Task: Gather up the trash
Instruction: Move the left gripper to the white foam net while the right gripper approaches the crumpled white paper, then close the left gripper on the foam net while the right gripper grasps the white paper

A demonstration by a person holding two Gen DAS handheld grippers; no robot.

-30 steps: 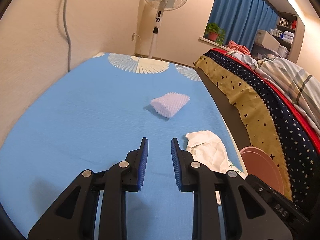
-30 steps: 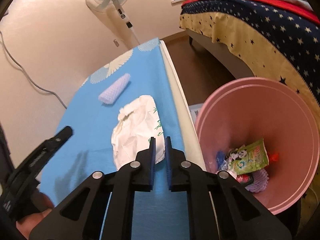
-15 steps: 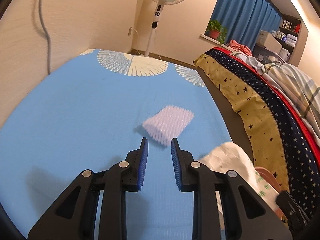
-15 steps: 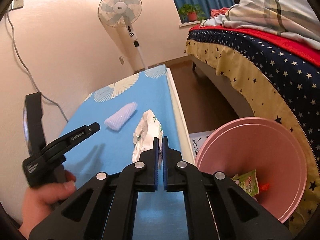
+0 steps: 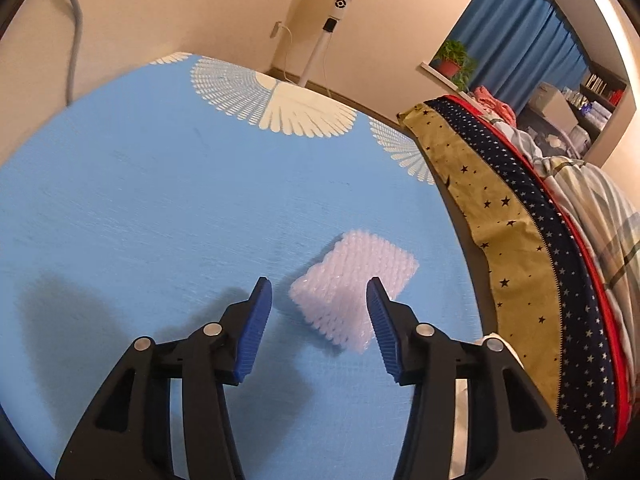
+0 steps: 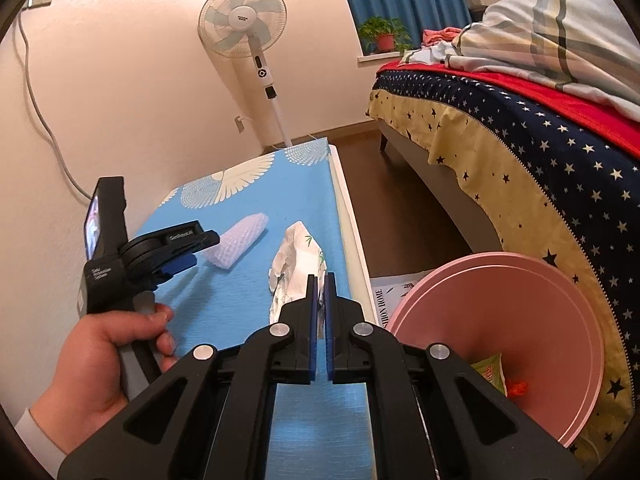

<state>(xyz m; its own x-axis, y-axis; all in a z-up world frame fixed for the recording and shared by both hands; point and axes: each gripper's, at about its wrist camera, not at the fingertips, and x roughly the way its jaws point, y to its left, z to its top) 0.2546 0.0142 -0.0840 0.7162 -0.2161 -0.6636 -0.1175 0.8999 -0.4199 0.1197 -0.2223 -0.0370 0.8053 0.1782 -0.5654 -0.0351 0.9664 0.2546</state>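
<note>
A white foam net sleeve [image 5: 354,280] lies on the blue table [image 5: 140,200]. My left gripper [image 5: 320,300] is open, its blue pads on either side of the sleeve's near end. In the right wrist view the sleeve [image 6: 236,246] lies just ahead of the left gripper [image 6: 196,246]. My right gripper [image 6: 320,288] is shut on a crumpled white paper wrapper [image 6: 298,264] and holds it up above the table's right edge. A pink bin [image 6: 500,328] with some trash inside stands on the floor to the right.
A bed with a star-patterned cover [image 6: 520,152] stands to the right of the table [image 6: 240,300]. A standing fan [image 6: 244,24] is behind the table by the wall. A paper sheet [image 6: 390,300] lies on the floor by the bin.
My left gripper moved forward to the foam sleeve and opened wide around it. My right gripper closed on the paper wrapper and lifted it off the table.
</note>
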